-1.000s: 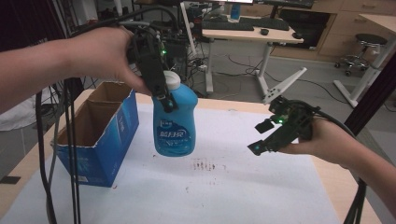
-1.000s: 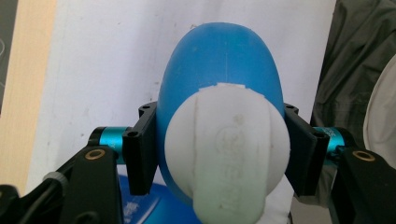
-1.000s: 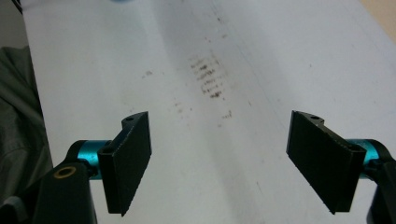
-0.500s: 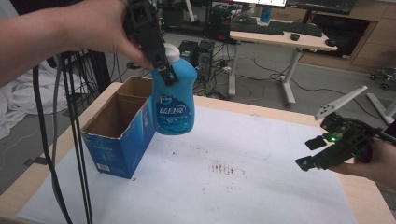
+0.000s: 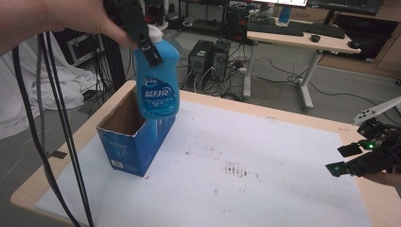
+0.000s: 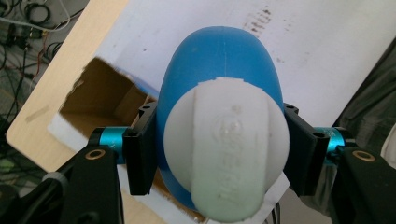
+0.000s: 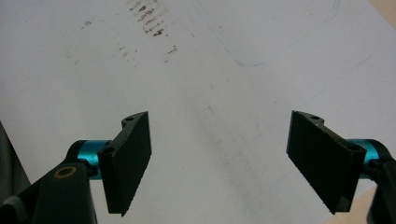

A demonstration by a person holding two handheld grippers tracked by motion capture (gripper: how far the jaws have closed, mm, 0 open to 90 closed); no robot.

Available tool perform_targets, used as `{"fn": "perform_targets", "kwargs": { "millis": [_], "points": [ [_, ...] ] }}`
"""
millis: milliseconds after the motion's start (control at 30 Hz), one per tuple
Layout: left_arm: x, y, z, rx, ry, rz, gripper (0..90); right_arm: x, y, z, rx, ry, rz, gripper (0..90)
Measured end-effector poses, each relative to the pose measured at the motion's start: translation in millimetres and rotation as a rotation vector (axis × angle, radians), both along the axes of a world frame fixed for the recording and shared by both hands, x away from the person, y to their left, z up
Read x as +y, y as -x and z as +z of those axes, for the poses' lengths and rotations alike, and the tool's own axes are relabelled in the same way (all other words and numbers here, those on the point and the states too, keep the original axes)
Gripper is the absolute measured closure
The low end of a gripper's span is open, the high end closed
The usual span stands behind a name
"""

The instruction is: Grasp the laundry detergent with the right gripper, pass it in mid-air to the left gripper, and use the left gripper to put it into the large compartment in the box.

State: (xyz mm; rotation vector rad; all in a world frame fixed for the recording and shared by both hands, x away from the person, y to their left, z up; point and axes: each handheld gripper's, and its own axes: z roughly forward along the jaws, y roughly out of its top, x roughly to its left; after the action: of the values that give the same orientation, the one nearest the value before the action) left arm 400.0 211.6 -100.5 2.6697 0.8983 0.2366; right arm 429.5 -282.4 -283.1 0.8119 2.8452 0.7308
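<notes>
A blue bottle [image 5: 157,80] with a white cap hangs in the air over the open blue cardboard box [image 5: 135,139] at the table's left. My left gripper [image 5: 147,45] is shut on the bottle's neck just under the cap. From the left gripper view I look down on the white cap [image 6: 229,154] and the blue bottle [image 6: 219,56], with the black pads [image 6: 140,149] pressed on both sides and the box's brown inside [image 6: 100,93] below. At the table's right edge my right gripper [image 5: 347,160] stands open above the white sheet [image 7: 196,70], with nothing between its jaws.
A white sheet [image 5: 246,165] with dark stains covers most of the wooden table [image 5: 293,118]. Black cables [image 5: 56,118] hang down at the left. Desks, computer towers and cords stand on the floor behind the table.
The left gripper has carried the bottle up and leftward, from beside the box to above its open top. The right gripper has drawn back toward the table's right edge.
</notes>
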Motion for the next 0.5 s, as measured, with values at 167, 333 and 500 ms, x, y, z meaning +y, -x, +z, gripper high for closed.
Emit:
{"fn": "perform_targets", "kwargs": {
  "millis": [167,333,500],
  "points": [
    [18.8,-1.7,0.8,-0.005,-0.002,0.083,38.1,-3.7,-1.5,-1.0,0.000,0.007,-0.012,21.9],
    [32.2,-3.4,0.0,-0.012,-0.007,0.163,38.1,-6.6,-3.1,-0.3,-0.003,0.003,-0.016,21.9],
    [40.1,-3.4,-1.0,-0.009,-0.017,0.201,38.1,-9.9,-4.1,-1.0,0.000,0.001,-0.025,21.8]
  ]
}}
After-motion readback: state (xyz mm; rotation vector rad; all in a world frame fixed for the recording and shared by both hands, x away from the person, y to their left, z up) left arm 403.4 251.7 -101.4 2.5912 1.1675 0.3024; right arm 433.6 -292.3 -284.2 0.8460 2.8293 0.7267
